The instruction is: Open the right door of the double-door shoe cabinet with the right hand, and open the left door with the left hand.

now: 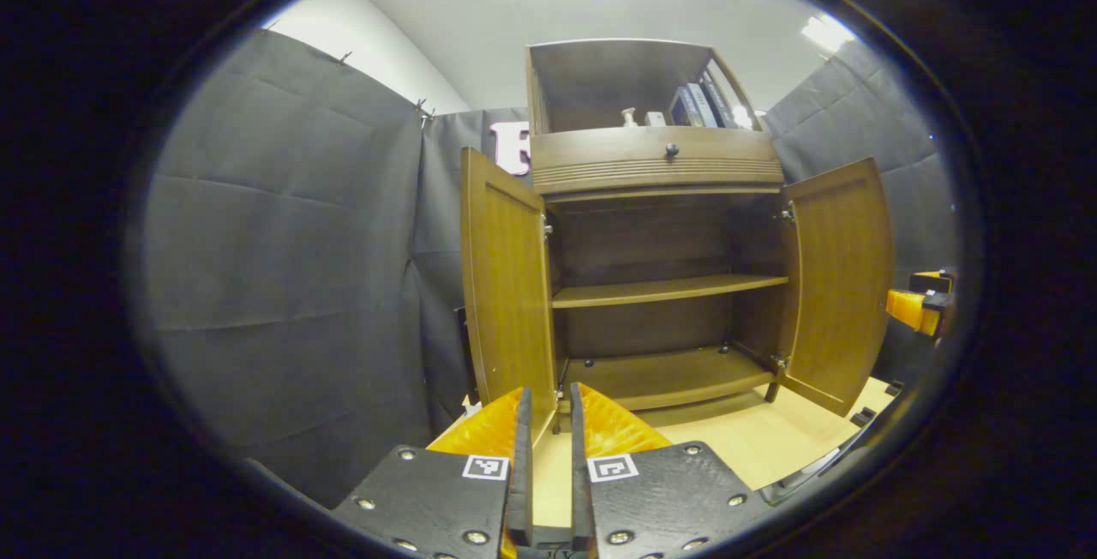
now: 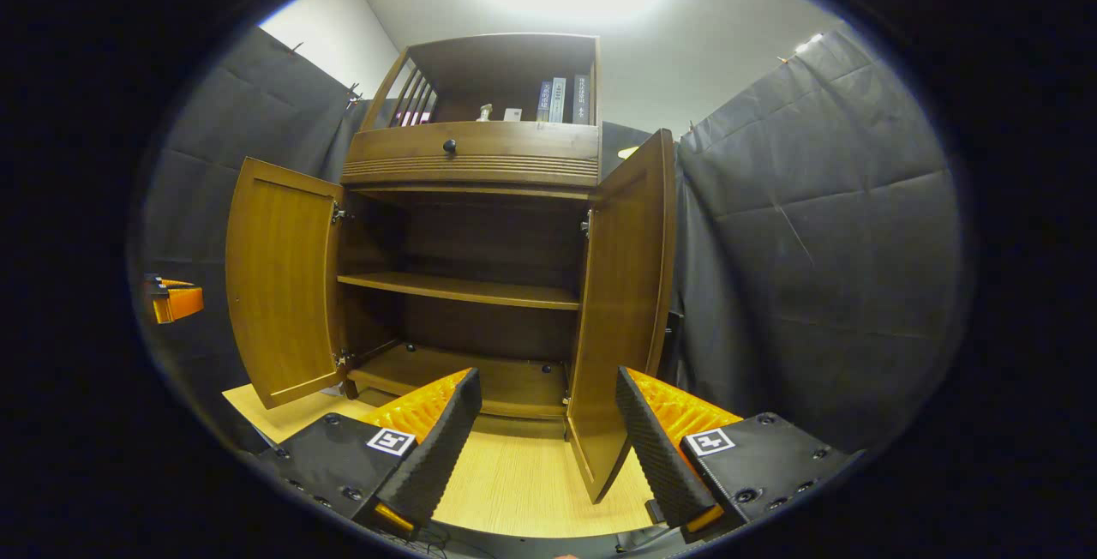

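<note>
Nearest the lens in the left gripper view, the left gripper (image 1: 548, 422) holds its jaws narrow with a thin gap and nothing between them, just short of the left door (image 1: 507, 285), which stands swung open. Across in the right gripper view, the right gripper (image 2: 548, 422) has its jaws spread wide and empty on either side of the open right door (image 2: 624, 302). Both doors belong to the shoe cabinet (image 2: 471, 165), standing on the pale worktop (image 2: 523, 473) with bare shelves inside and books (image 2: 561, 100) up top.
</note>
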